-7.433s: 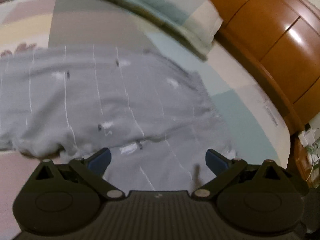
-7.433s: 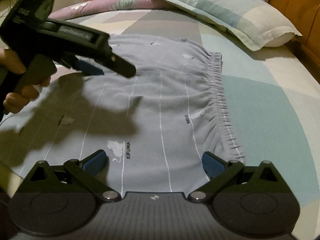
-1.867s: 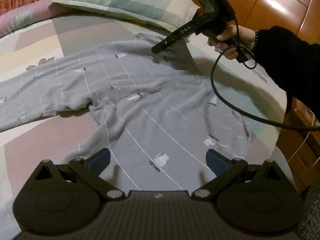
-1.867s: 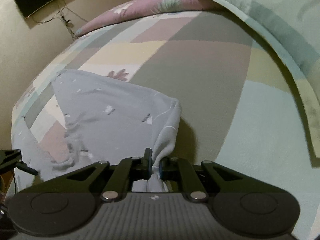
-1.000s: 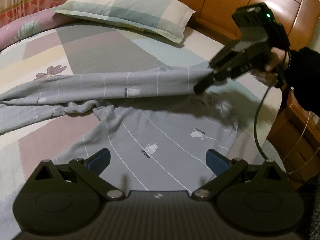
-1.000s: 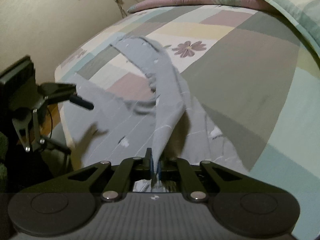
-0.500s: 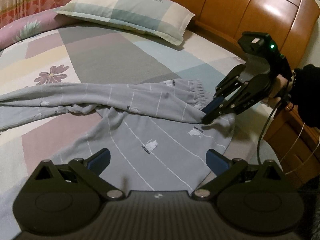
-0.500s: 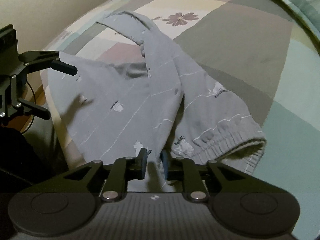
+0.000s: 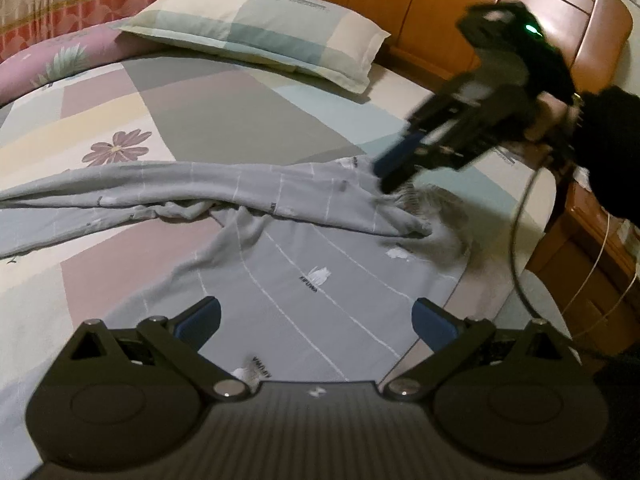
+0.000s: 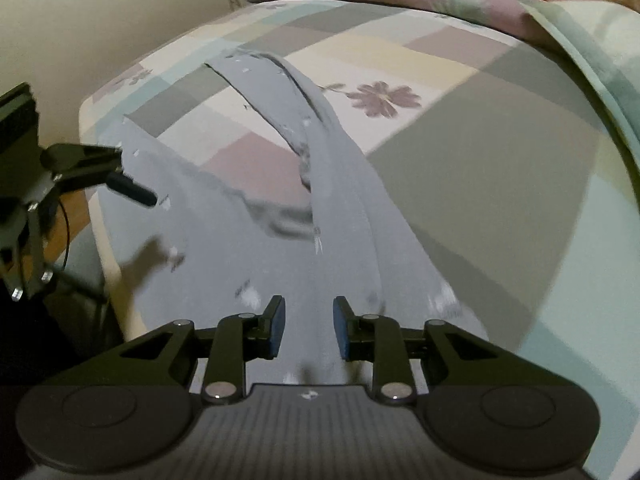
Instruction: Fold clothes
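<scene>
A patchwork-quilted bed (image 9: 224,112) carries grey printed cotton trousers (image 9: 304,264), one leg doubled across the other, waistband near the bed's edge, apparently a first fold just laid. The right tool (image 10: 306,330), angled downward above the waistband, has just been opening, nothing between its pads. The left tool (image 9: 316,320) hovers wide open, empty.

Trousers (image 9: 288,276) on bed (image 9: 224,112) (one leg folded across), pillow (image 9: 260,32) behind

Wrist views – facing, sharing bed (image 9: 224,112)
</scene>
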